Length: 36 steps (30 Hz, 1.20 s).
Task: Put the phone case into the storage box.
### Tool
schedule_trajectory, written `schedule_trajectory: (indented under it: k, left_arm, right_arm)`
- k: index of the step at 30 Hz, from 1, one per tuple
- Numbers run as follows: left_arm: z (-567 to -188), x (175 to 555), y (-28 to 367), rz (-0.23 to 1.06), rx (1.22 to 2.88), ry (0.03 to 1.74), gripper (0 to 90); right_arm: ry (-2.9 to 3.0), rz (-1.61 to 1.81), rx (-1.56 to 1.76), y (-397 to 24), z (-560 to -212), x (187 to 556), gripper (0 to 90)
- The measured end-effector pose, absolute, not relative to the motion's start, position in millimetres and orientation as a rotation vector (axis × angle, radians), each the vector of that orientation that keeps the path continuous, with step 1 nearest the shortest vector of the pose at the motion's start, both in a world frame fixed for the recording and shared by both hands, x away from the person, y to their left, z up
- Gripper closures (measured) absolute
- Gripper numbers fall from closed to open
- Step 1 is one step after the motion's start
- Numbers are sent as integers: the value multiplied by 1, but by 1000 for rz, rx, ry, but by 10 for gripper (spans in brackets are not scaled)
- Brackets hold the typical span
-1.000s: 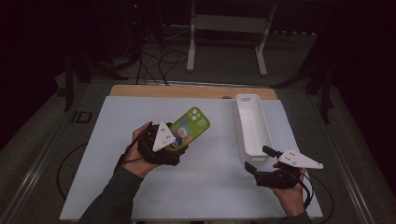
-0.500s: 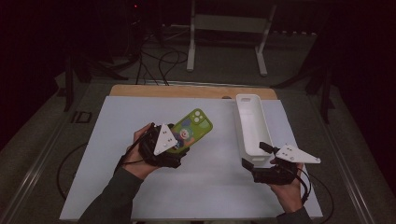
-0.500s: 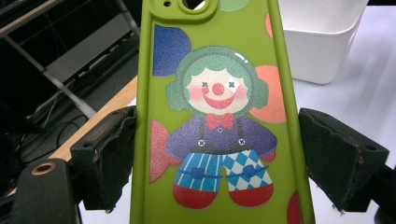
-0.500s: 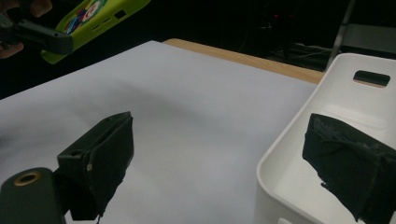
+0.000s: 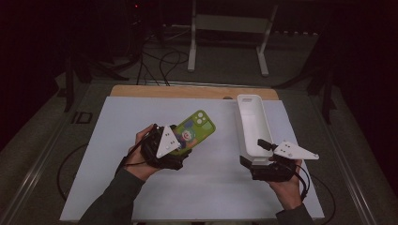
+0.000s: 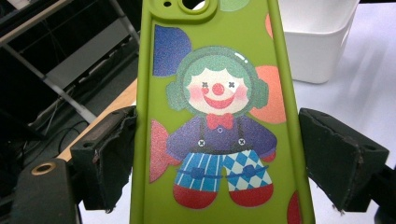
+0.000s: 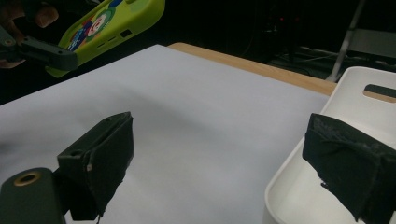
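**A:** What is around the two grippers?

**B:** A white sheet [image 5: 141, 187] covers most of the table [image 5: 187, 91], with a strip of bare wood showing along the far edge. A long white bin [image 5: 251, 126] lies on the right part of the sheet, its length running away from the person. Left of it, lifted off the sheet, is a green phone case [image 6: 219, 116] printed with a clown.

**A:** Who holds the case?

**B:** The left gripper [image 6: 217, 158] grasps it. Its left pad presses the case's side edge; on the right a slim gap seems to show, so I cannot tell if that pad touches. The camera cutout end points away from the hand, toward the bin.

**A:** And the right gripper?

**B:** The right gripper [image 7: 238, 163] has its jaws spread wide, nothing between them. It sits at the bin's near end; one jaw is over the bin's corner, the other over bare sheet.

**A:** Is anything in the way?

**B:** Between case and bin lies bare sheet. The bin looks empty inside. Beyond the table's far edge stand a metal frame [image 5: 230, 28] and cables [image 5: 164, 61] on the dark floor.
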<state>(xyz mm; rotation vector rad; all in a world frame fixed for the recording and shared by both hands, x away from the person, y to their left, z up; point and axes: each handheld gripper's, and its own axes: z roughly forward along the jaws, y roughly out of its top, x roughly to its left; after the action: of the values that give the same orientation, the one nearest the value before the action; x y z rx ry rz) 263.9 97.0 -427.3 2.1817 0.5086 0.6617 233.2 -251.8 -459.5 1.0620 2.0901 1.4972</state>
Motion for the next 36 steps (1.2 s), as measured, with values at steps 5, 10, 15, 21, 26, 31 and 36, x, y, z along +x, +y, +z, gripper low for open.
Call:
schedule_trajectory:
  k: [5, 10, 15, 21, 26, 31, 36]
  left_arm:
    - [-427, 263, 96, 663, 2182, 501, 158]
    - [-426, 263, 95, 670, 2183, 494, 158]
    - [-427, 262, 93, 670, 2178, 489, 158]
    - [-428, 262, 92, 672, 2179, 490, 157]
    - [-428, 261, 90, 673, 2182, 480, 158]
    - [-428, 260, 88, 672, 2184, 467, 158]
    - [-428, 259, 85, 670, 2186, 455, 158]
  right_arm:
    - [2096, 1502, 1052, -248, -458, 236, 88]
    - [2099, 1512, 1051, -245, -456, 239, 88]
    - [2097, 1531, 1045, -242, -453, 242, 88]
    - [2105, 1539, 1040, -239, -451, 243, 91]
    - [2106, 1550, 1038, -236, -450, 245, 91]
    - [2111, 1558, 1036, -233, -448, 248, 91]
    - [2114, 1565, 1036, -231, -448, 249, 92]
